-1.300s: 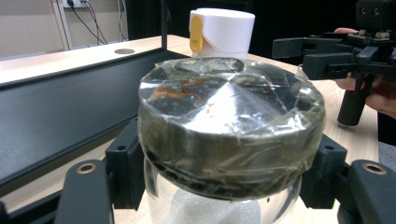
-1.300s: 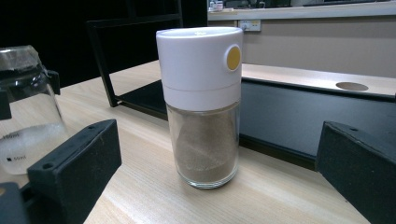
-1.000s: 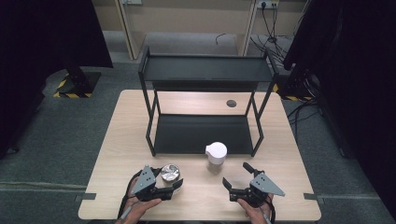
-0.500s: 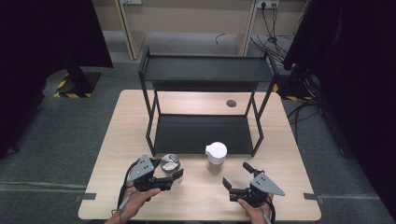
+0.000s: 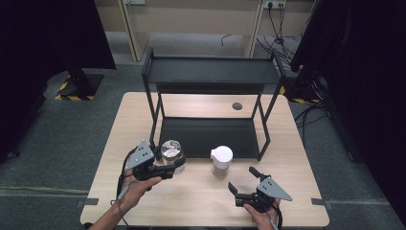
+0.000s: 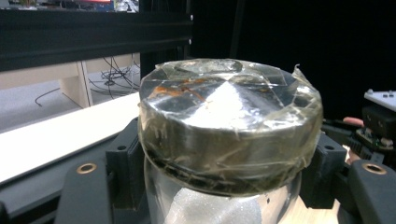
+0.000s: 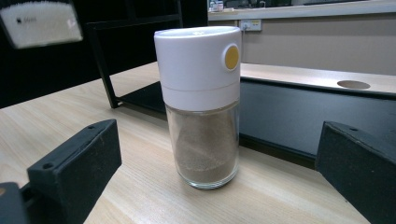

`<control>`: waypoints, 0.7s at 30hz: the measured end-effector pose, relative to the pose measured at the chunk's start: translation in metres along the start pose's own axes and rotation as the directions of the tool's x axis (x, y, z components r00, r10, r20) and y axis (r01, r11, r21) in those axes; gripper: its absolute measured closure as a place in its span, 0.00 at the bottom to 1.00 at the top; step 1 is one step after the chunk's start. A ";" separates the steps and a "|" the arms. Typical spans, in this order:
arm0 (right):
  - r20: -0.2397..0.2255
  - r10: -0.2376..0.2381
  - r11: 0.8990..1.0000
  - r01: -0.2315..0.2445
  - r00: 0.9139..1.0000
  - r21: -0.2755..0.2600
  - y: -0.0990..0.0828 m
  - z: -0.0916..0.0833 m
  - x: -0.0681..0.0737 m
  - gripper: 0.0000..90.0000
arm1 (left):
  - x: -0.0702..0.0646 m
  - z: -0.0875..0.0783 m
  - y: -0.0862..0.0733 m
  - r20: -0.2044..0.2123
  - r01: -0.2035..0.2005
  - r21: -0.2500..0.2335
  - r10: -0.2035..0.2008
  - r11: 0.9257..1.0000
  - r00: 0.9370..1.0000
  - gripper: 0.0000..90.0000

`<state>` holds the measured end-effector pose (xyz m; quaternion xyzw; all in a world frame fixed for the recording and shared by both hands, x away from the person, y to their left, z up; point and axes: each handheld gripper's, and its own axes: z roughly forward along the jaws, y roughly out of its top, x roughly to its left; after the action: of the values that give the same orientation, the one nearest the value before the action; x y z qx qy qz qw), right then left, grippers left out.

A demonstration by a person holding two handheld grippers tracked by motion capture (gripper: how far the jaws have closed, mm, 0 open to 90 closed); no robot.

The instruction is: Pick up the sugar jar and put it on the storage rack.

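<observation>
Tabletop (image 5: 201, 201): left tool (image 5: 165, 168) pinching jar (image 5: 171, 149) near shelf (image 5: 210, 136) edge; right tool (image 5: 242, 181) spread.

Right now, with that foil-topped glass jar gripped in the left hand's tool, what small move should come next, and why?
Probably carry the foil-topped glass jar forward onto the black metal rack's lower shelf. The left gripper is shut on the jar just before that shelf, while the right gripper waits open near the white-capped glass shaker.
</observation>
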<state>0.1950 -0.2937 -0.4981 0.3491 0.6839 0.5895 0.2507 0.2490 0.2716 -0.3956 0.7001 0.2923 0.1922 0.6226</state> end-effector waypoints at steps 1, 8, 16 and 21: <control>-0.001 -0.001 1.000 0.001 1.000 0.000 0.000 0.000 0.000 0.01 | 0.001 0.001 0.003 0.001 0.003 -0.001 -0.003 1.000 1.000 0.35; -0.001 0.002 1.000 -0.002 1.000 -0.001 0.000 0.000 -0.001 0.01 | 0.011 0.004 0.028 0.000 -0.004 0.003 0.004 1.000 1.000 0.35; -0.002 0.005 1.000 -0.005 1.000 -0.004 -0.001 0.000 -0.002 0.01 | 0.023 0.007 0.062 -0.007 -0.004 0.002 0.004 1.000 1.000 0.35; -0.003 0.003 1.000 -0.003 1.000 -0.004 -0.001 0.000 -0.002 0.01 | 0.027 0.010 0.089 0.008 -0.002 0.006 0.002 1.000 1.000 0.35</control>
<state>0.1962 -0.2948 -0.4988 0.3485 0.6827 0.5919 0.2495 0.2908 0.2766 -0.3121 0.7032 0.2895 0.1890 0.6213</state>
